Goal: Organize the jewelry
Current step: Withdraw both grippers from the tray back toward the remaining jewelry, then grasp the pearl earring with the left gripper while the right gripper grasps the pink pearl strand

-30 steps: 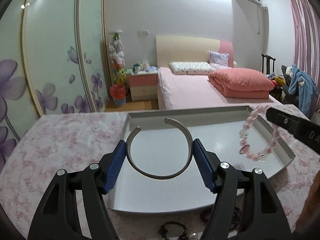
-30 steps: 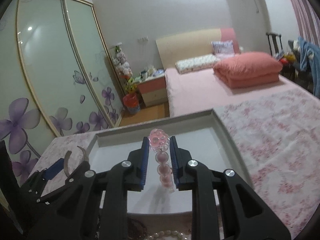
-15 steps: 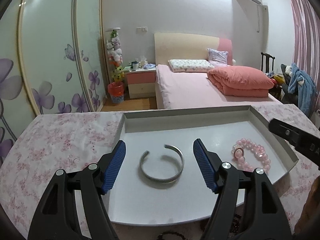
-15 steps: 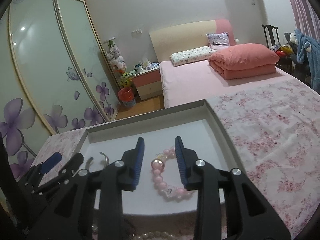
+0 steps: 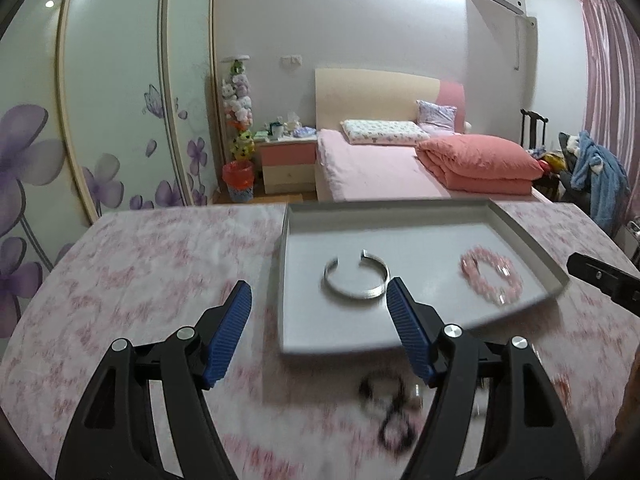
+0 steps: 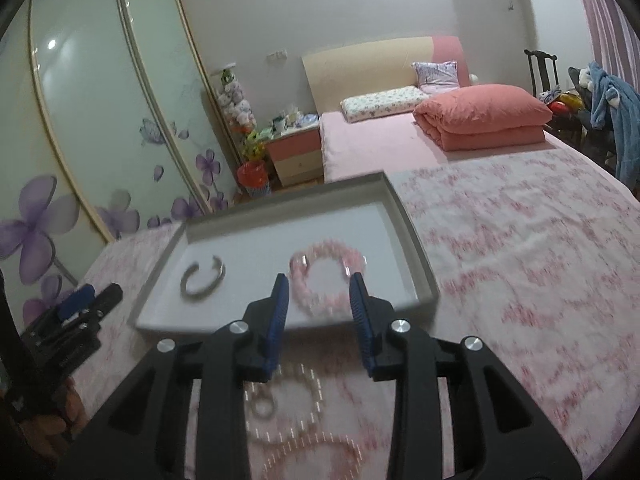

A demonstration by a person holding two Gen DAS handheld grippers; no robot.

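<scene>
A shallow grey tray (image 5: 384,206) rests on the pink floral cloth. Inside it lie a silver open cuff (image 5: 352,295) on the left and a pink bead bracelet (image 5: 470,266) on the right. My left gripper (image 5: 318,286) stands wide open near the tray's front left corner, short of the cuff, with nothing between its pads. In the right wrist view my right gripper (image 6: 319,280) is open and empty at the tray's front edge (image 6: 288,322), just short of the pink bracelet (image 6: 332,246). The cuff (image 6: 196,295) lies to the left.
Blurred dark bead jewellery (image 5: 390,408) lies on the cloth in front of the tray. A pearl strand (image 6: 316,392) and a small ring (image 6: 262,404) lie below my right gripper. A bed, nightstand and sliding wardrobe stand beyond the table.
The left gripper let go of the cuff and the right gripper opened off the pink bracelet. Both pieces now lie in the tray. Both grippers have drawn back toward the tray's front edge.
</scene>
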